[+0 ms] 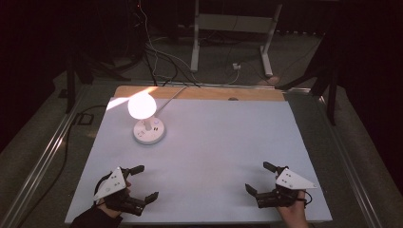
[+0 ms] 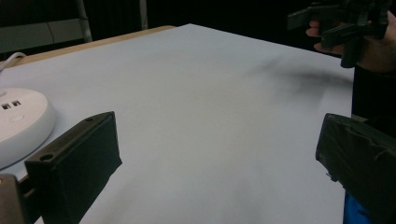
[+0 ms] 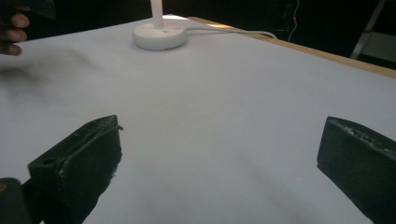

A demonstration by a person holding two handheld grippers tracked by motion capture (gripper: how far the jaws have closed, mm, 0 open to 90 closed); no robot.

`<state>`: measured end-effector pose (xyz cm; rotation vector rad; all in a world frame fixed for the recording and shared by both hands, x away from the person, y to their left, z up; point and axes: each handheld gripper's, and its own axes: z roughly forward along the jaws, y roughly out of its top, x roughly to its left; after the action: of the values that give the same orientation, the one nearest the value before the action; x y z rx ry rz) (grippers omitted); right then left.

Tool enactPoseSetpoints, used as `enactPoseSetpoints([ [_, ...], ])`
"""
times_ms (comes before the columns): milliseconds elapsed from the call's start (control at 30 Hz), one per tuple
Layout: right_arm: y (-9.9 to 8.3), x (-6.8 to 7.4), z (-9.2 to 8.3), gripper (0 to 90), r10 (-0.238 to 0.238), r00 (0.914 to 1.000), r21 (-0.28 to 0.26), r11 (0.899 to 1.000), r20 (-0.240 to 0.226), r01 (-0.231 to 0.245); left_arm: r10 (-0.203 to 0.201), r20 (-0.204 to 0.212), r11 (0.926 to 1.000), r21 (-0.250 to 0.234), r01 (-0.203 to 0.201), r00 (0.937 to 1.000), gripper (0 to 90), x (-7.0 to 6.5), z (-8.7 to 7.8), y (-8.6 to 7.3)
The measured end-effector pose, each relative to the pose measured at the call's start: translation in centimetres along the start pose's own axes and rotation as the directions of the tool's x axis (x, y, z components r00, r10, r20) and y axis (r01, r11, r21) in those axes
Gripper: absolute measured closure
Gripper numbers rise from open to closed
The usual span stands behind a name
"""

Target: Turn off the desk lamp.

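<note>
1. The left claw [image 1: 142, 183] and the right claw [image 1: 259, 176] are matte black with blocky, squared jaws, and each carries a flat grey three-cornered plate. Both stand wide open with nothing between the jaws.
2. The table [image 1: 214, 142] has a smooth, pale, matte top, with a strip of bare wood along its far edge.
3. The lamp [image 1: 148, 124] has a glowing round globe on a thin stem above a glossy white disc base. It stands ahead of the left claw, well apart, and far across from the right claw.
4. The left gripper view shows two small sockets on the lamp's base; the right gripper view shows its white cord trailing away.
5. No writing can be read.
</note>
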<state>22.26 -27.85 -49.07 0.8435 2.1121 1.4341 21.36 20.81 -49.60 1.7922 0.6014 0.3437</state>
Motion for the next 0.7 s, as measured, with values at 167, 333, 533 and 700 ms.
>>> enactPoseSetpoints([
  [167,0.06,-0.04,-0.09,0.0,0.000,0.9999,-0.009,1.000,0.016,0.000,0.008,0.007,0.9999,0.012,-0.009,0.9999,0.4,-0.09,-0.01,0.01],
  [333,0.10,-0.14,-0.15,0.0,0.009,0.9998,-0.014,1.000,0.020,-0.008,0.012,0.015,0.9997,0.019,-0.012,0.9998,0.5,-0.11,0.01,-0.01],
  [533,0.14,-0.04,-0.13,0.0,0.004,0.9998,-0.005,1.000,0.018,-0.003,0.025,0.027,0.9990,0.036,-0.026,0.9993,0.5,-0.23,0.06,-0.02],
  [700,0.15,0.00,-0.14,0.0,0.005,0.9999,-0.006,1.000,0.014,-0.005,0.017,0.077,0.9985,0.051,-0.021,0.9969,0.5,-0.32,0.19,-0.04],
])
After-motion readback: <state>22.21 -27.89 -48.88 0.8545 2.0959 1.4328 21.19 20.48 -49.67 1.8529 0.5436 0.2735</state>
